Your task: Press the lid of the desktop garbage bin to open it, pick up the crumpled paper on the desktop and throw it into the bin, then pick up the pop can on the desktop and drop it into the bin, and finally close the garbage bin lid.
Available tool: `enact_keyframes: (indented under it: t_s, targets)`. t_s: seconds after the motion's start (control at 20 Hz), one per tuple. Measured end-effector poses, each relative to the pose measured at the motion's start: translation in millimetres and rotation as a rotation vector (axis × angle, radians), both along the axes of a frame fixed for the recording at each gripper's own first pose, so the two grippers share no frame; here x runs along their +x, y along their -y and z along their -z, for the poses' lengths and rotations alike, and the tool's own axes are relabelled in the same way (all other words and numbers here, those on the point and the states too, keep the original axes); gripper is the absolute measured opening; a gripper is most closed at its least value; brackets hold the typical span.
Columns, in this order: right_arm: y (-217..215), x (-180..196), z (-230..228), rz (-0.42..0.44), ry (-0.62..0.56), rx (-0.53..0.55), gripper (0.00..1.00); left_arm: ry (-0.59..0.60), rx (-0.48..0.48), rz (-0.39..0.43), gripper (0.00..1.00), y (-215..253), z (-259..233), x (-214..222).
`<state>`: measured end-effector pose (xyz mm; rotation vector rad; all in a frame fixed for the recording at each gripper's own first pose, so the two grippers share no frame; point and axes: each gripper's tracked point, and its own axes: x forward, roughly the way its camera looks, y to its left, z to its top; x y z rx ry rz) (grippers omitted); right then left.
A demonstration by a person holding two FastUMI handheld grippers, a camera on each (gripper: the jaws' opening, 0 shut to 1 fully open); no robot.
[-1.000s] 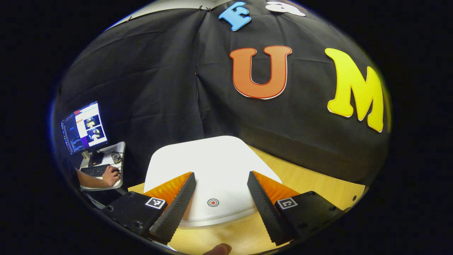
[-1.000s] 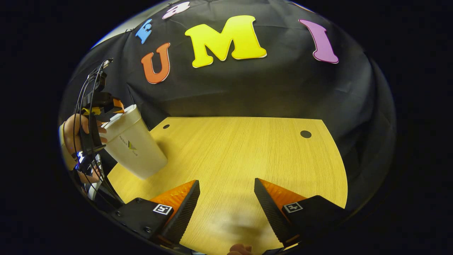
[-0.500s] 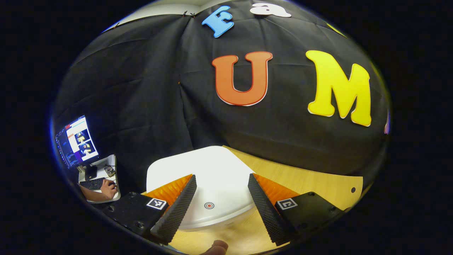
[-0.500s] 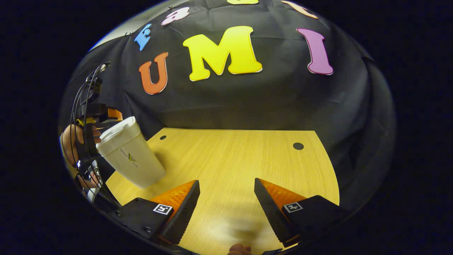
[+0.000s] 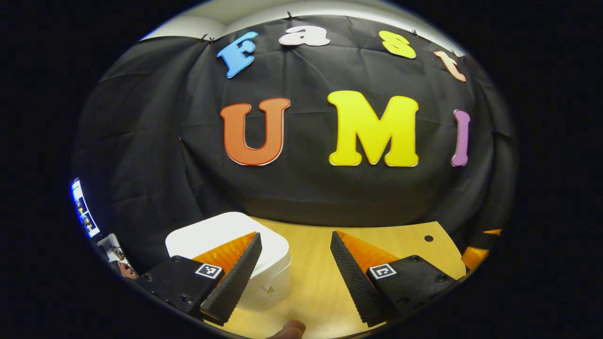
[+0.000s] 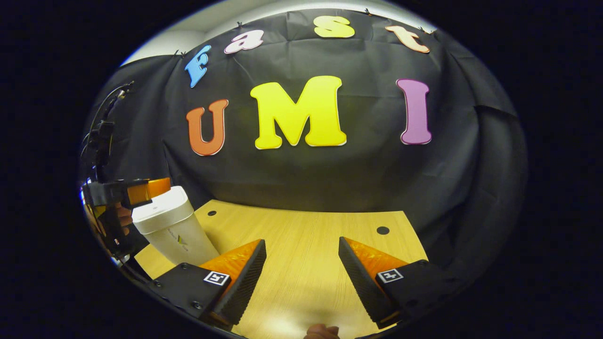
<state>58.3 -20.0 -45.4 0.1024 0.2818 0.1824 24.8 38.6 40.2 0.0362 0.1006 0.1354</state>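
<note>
Left gripper view: left tongs [image 5: 294, 278] stand apart, nothing between them, held above the bench [image 5: 377, 240]. The white bin [image 5: 264, 278] sits at near left, partly behind the left finger [image 5: 233, 278]. Its lid [image 5: 221, 235] lies flat and closed. The bin looks like a light, stiff plastic shell with a smooth, probably slippery top. My judgement: a push from straight above is the way to work the lid, since a sideways shove could slide or tip so light a body. Paper and can: I cannot place them from here.

Right gripper view: right tongs [image 6: 301, 278] also apart, empty, over bare wood. The bin [image 6: 176, 233] stands upright at far left on the bench [image 6: 301, 235], lid [image 6: 160, 209] down. The other tongs [image 6: 141, 189] sit just above the lid's left edge; contact I cannot tell. The tall tapered body suggests easy toppling if it is pressed off-centre.
</note>
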Motion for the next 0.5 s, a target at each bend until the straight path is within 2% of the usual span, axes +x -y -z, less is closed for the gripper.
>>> enact_keyframes:
  t_s: [0.2, 0.35, 0.4, 0.5]
  targets:
    - [-5, -27, -20, 0.062, 0.096, -0.040, 0.98, 0.036, 0.096, 0.088, 0.99, 20, 6, -28]
    - [-5, -48, -25, 0.113, 0.139, -0.060, 0.98, 0.068, 0.120, 0.153, 0.99, 31, 13, -55]
    - [-6, -54, -25, 0.119, 0.144, -0.063, 0.95, 0.069, 0.127, 0.153, 1.00, 31, 16, -65]
    - [-17, -67, -24, 0.096, 0.146, -0.045, 0.97, 0.068, 0.137, 0.144, 0.98, 32, 20, -79]
